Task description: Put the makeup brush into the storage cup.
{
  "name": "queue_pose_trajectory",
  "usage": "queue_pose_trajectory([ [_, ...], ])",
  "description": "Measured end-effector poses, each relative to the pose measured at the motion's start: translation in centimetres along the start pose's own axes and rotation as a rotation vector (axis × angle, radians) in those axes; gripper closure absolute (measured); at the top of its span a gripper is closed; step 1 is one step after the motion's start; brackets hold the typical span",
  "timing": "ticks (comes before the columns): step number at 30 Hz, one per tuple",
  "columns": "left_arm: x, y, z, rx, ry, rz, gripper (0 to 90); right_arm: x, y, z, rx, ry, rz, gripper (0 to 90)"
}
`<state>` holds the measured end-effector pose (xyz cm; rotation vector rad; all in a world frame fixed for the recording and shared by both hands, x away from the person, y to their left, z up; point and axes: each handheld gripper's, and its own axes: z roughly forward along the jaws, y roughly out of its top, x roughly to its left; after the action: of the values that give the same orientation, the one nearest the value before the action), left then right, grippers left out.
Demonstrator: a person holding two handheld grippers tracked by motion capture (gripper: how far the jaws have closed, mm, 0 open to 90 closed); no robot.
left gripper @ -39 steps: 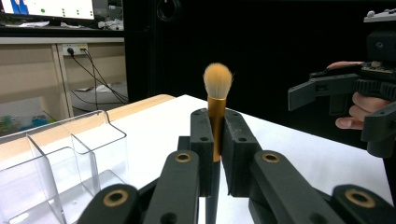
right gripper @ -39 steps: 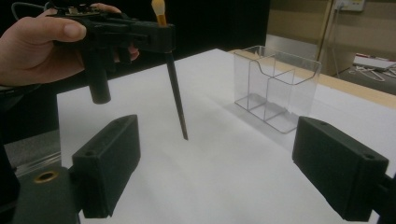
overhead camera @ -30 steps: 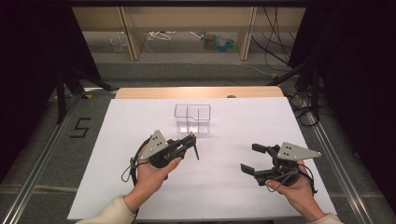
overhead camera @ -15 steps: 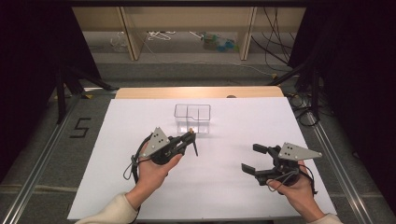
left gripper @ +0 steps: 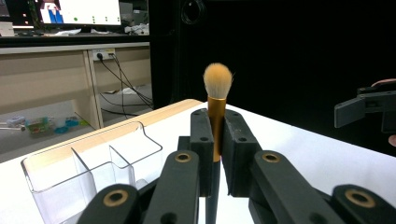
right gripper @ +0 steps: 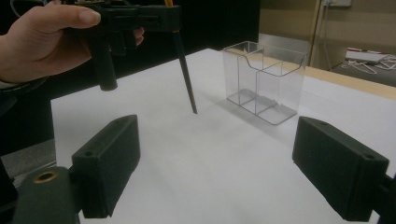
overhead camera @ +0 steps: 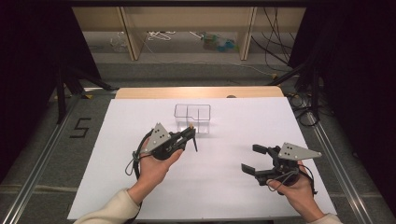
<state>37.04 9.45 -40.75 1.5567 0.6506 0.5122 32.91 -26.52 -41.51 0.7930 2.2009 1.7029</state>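
Clamping a brush point(left gripper: 215, 116) upright between its jaws, the left gripper point(overhead camera: 189, 135) hangs just in front of the clear organiser point(overhead camera: 192, 118) (handle tip off the sheet). The right gripper point(overhead camera: 256, 158), jaws wide and empty, sits well apart, bare white sheet point(overhead camera: 224, 186) between them.

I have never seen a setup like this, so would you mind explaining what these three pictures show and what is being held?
A person sits at a table covered in white and holds a hand-operated two-jaw gripper in each hand. The high view looks down from above; the other two come from cameras riding on each gripper, looking along its black jaws. The left gripper is shut on a makeup brush, gold-banded, bristles up, its dark handle pointing down above the table. The right gripper is open and holds nothing. On the table stands a clear plastic organizer with compartments, close to the brush.
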Motion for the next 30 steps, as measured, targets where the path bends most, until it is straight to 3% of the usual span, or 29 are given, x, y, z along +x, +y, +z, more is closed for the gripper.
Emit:
queue_pose_trajectory([
  [3,0.01,-0.13,0.17,-0.001,0.005,-0.015,83.4,0.02,0.0,0.01,0.0,-0.001,0.0,15.8],
  [4,0.04,-0.15,0.18,0.001,0.007,-0.014,83.4,0.0,0.1,-0.21,0.025,-0.008,-0.006,15.8],
  [5,0.08,-0.14,0.18,0.003,0.007,-0.008,83.4,-0.05,0.09,-0.17,0.017,-0.011,-0.017,15.8],
  [9,0.21,-0.02,0.23,0.001,0.011,0.006,83.4,0.08,0.13,-0.27,0.032,-0.005,0.004,15.8],
  [10,0.24,0.03,0.25,0.002,0.013,0.009,83.4,-0.07,0.08,-0.15,0.013,-0.015,-0.022,15.8],
  [13,0.27,0.08,0.34,0.001,0.017,0.0,83.4,-0.07,0.02,0.02,-0.008,-0.007,-0.019,15.8],
  [15,0.35,0.15,0.37,0.001,0.019,0.004,83.4,-0.07,0.07,-0.14,0.012,-0.016,-0.022,15.8],
  [16,0.35,0.16,0.39,0.001,0.02,0.003,83.4,-0.1,-0.04,0.19,-0.026,0.002,-0.019,15.8],
  [18,0.38,0.18,0.45,0.001,0.02,0.001,83.4,0.05,-0.06,0.15,-0.01,0.011,0.009,15.8],
  [21,0.48,0.25,0.51,0.002,0.022,0.003,83.4,-0.11,-0.03,0.1,-0.012,-0.008,-0.013,15.9],
  [30,0.68,0.47,0.7,-0.003,0.029,0.004,83.3,-0.08,-0.1,0.26,-0.019,0.003,-0.012,16.0],
])
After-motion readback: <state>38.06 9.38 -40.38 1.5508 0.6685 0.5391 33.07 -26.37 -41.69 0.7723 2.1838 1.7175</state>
